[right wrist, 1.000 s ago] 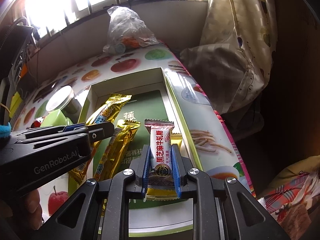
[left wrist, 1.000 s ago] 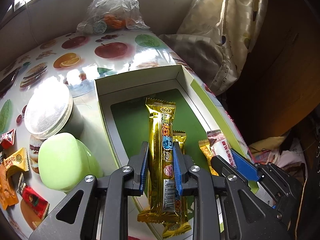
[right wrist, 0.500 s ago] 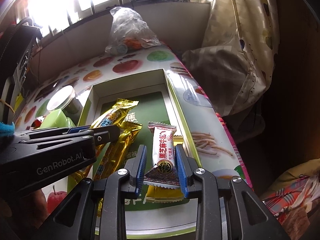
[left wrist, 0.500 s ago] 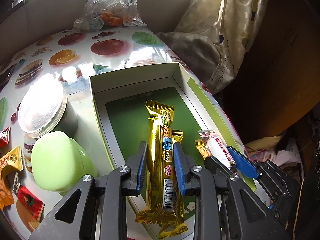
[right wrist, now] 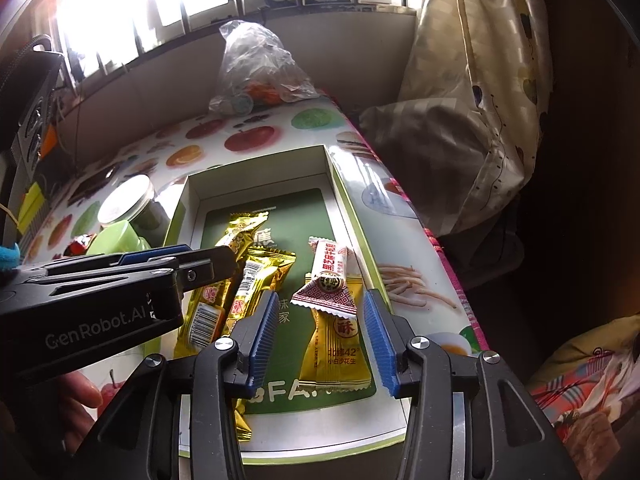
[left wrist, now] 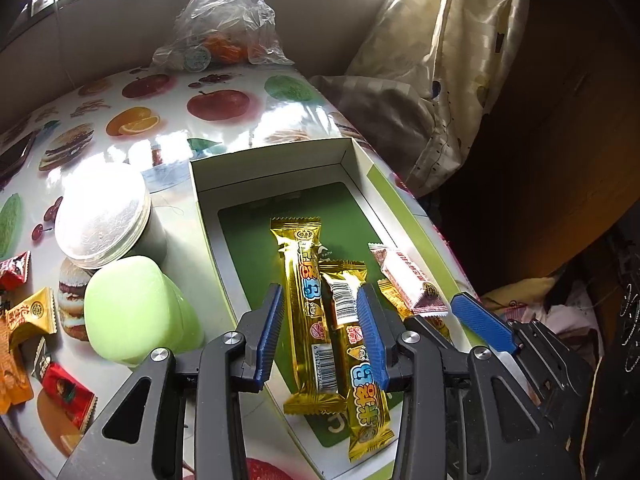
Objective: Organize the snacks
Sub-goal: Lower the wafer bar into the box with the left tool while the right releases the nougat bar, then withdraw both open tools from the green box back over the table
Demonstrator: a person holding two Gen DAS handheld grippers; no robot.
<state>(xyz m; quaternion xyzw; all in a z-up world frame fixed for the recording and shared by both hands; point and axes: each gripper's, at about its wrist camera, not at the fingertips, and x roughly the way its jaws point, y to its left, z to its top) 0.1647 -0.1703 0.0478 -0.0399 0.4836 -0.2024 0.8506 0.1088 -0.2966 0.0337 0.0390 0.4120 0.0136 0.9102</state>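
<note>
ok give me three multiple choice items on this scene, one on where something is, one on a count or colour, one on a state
1. Where does the white sesame candy lie?
A. inside the box, partly on a yellow peanut candy
B. on the tablecloth beside the green container
C. in the plastic bag

2. How many long gold bars lie in the box?
A. one
B. two
C. four

3. How stands the left claw?
A. shut on a gold bar
B. open, with the bars loose between its fingers
C. shut on the jar lid

Answers:
1 A: the right wrist view shows it overlapping the yellow peanut candy on the box's green floor.
2 B: one gold bar lies beside a second gold bar.
3 B: gaps show between both blue pads and the wrappers; the right claw is open too.
</note>
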